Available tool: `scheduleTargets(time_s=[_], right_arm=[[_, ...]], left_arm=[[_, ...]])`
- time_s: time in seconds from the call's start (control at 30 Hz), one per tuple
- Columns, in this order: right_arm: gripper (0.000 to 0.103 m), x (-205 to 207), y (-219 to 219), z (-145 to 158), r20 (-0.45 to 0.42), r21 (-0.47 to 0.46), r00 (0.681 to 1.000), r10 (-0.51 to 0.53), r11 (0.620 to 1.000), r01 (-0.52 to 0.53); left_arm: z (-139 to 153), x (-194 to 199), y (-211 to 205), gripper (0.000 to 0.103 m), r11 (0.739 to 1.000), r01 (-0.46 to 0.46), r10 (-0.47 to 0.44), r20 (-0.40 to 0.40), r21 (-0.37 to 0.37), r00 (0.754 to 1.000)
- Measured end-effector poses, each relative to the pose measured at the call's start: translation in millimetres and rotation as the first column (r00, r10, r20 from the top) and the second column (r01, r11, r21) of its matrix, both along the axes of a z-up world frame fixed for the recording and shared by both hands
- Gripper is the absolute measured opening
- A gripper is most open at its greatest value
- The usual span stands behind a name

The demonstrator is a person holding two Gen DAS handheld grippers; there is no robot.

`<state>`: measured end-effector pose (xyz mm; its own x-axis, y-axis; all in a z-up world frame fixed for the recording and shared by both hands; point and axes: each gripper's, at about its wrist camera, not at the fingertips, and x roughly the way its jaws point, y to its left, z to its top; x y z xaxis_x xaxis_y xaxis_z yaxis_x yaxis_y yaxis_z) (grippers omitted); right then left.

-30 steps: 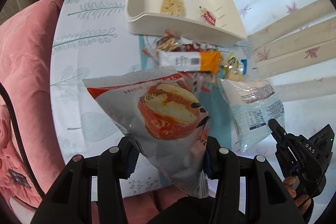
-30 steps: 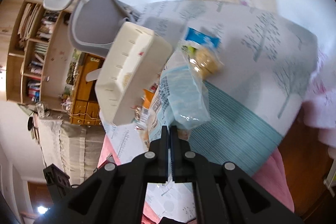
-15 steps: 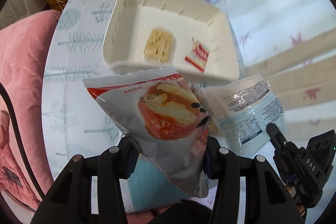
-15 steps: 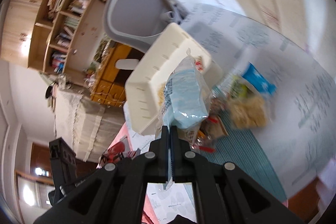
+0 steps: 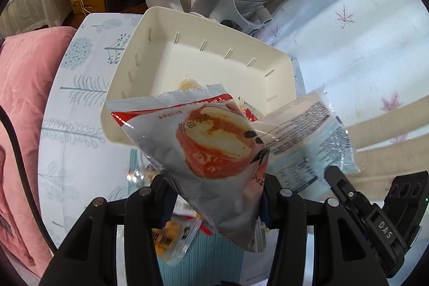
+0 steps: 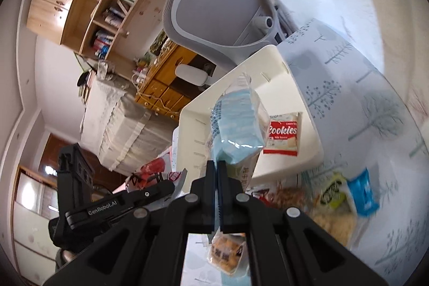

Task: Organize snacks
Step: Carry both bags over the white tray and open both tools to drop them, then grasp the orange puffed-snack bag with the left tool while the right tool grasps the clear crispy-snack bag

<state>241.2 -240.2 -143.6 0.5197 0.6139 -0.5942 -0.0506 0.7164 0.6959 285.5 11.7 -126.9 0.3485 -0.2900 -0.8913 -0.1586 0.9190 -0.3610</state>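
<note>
At nine o'clock in my left view lay a pink blanket (image 5: 24,103) against the tabletop (image 5: 77,103). My left gripper (image 5: 214,186) had its jaws clenched on a red-and-silver packet (image 5: 211,144), held up over the near edge of the white bin (image 5: 150,44) at twelve o'clock. At three o'clock, my right gripper (image 6: 215,168) had its jaws pinched shut on a pale blue packet (image 6: 238,122), which hung over the bin's open mouth. Inside the bin a cookies pack (image 6: 283,133) lay flat on the floor. At four o'clock of the right view, loose snacks (image 6: 337,197) sat on the tabletop just beside the bin. A grey chair (image 6: 214,7) stood beyond at twelve o'clock.
</note>
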Motion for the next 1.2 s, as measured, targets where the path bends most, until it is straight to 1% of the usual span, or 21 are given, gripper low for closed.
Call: scheduleTargets(time_s=[0.13,0.17,0.2,0.23,0.3,0.33,0.37,0.43,0.6,0.67,0.8,0.83,0.87,0.93,1.1,1.2], right_arm=[[0.001,20,0,-11,-0.017,-0.04,1.0,0.021,0.999,-0.021],[0.005,24,0,-13,-0.024,-0.047,0.999,0.023,0.999,-0.024],[0.005,26,0,-14,-0.027,-0.052,0.999,0.023,0.998,-0.025],[0.006,28,0,-15,-0.029,-0.058,0.999,0.026,0.998,-0.028],[0.006,32,1,-17,-0.04,-0.071,0.998,0.042,0.996,-0.045],[0.011,33,1,-17,-0.044,-0.072,0.998,0.045,0.996,-0.048],[0.024,33,1,-19,-0.05,-0.069,0.998,0.047,0.996,-0.051],[0.039,32,0,-19,-0.054,-0.062,0.998,0.044,0.997,-0.047],[0.042,28,3,-19,-0.074,-0.051,0.996,0.05,0.997,-0.054],[0.048,26,4,-19,-0.08,-0.05,0.996,0.045,0.998,-0.049],[0.051,17,5,-19,-0.1,-0.045,0.994,0.035,0.998,-0.04],[0.054,14,6,-19,-0.104,-0.044,0.994,0.033,0.998,-0.037],[0.057,10,7,-19,-0.107,-0.046,0.994,0.029,0.998,-0.035],[0.061,2,8,-19,-0.111,-0.054,0.994,0.016,0.998,-0.022],[0.063,-21,13,-22,-0.129,-0.074,0.992,-0.015,0.997,0.006],[0.067,-37,18,-26,-0.144,-0.082,0.989,-0.04,0.996,0.028]], left_arm=[[-7,15,-8,0.05,0.999,-0.023,0.023,-0.003,0.023,1.0],[-8,16,-8,0.051,0.999,-0.029,0.029,-0.001,0.025,1.0],[-9,19,-8,0.056,0.999,-0.037,0.037,0.001,0.024,0.999],[-11,21,-9,0.066,0.999,-0.04,0.04,0.001,0.017,0.999],[-13,21,-8,0.075,0.999,-0.051,0.051,0.002,0.019,0.999],[-13,21,-8,0.075,0.998,-0.055,0.054,0.005,0.017,0.999],[-13,20,-7,0.076,0.998,-0.054,0.054,0.005,0.015,0.999],[-13,19,-6,0.078,0.998,-0.055,0.055,0.001,0.017,0.998],[-13,14,-1,0.08,0.998,-0.061,0.061,-0.008,0.027,0.998],[-11,10,2,0.08,0.998,-0.06,0.06,-0.012,0.031,0.998],[-9,1,6,0.081,0.998,-0.05,0.05,-0.014,0.033,0.999],[-8,-1,7,0.081,0.998,-0.047,0.047,-0.012,0.034,0.999],[-7,-6,9,0.081,0.999,-0.04,0.041,-0.011,0.035,0.999],[-7,-12,11,0.081,0.999,-0.026,0.027,-0.014,0.038,1.0],[-9,-30,19,0.081,0.999,0.016,-0.015,-0.024,0.042,1.0],[-10,-44,26,0.081,0.998,0.04,-0.039,-0.033,0.046,0.999]])
